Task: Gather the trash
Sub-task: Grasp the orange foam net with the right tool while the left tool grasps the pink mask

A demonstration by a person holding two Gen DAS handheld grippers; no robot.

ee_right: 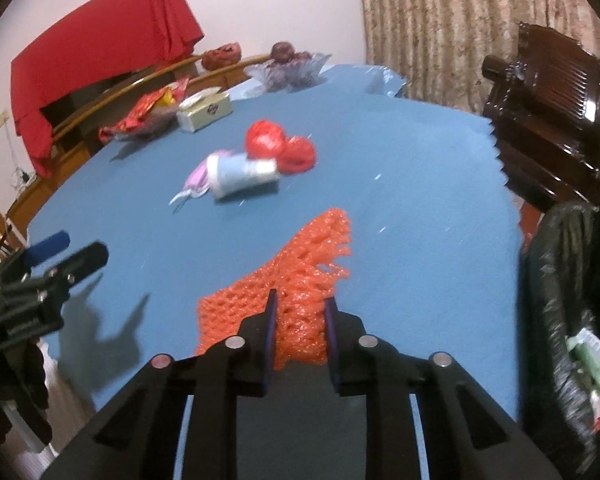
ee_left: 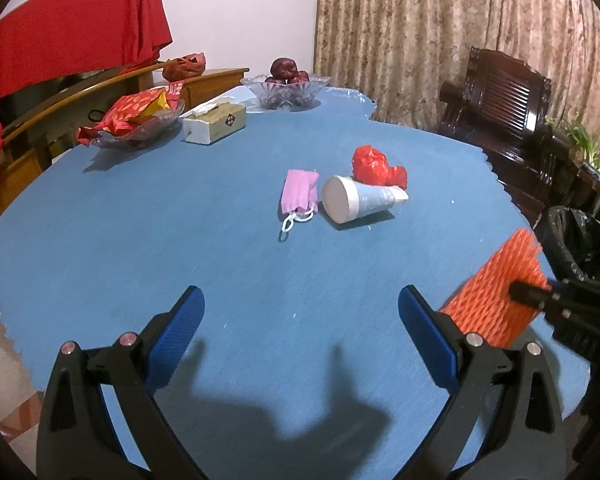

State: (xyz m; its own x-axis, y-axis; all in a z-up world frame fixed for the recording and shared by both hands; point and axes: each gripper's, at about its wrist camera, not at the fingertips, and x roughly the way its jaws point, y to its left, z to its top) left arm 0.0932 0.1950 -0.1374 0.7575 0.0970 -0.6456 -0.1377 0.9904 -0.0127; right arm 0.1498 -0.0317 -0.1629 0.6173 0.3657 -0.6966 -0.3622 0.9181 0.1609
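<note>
While the right gripper (ee_right: 299, 304) pinches the orange foam net (ee_right: 296, 280) tight between its pads, the net fans out ahead of its fingertips over the blue table (ee_right: 400, 168). Left gripper (ee_left: 300, 300) hangs wide, nothing between its fingers; beyond its tips lie the pink mask (ee_left: 300, 192), paper cup (ee_left: 356, 200) and red bag (ee_left: 376, 166). Off right of the right fingers, the black bin bag (ee_right: 560, 280).

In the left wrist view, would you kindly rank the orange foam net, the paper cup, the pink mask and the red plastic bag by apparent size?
1. Orange foam net, though it is nearest the camera.
2. Paper cup.
3. Pink mask and red plastic bag look about alike; I would not rank them.
</note>
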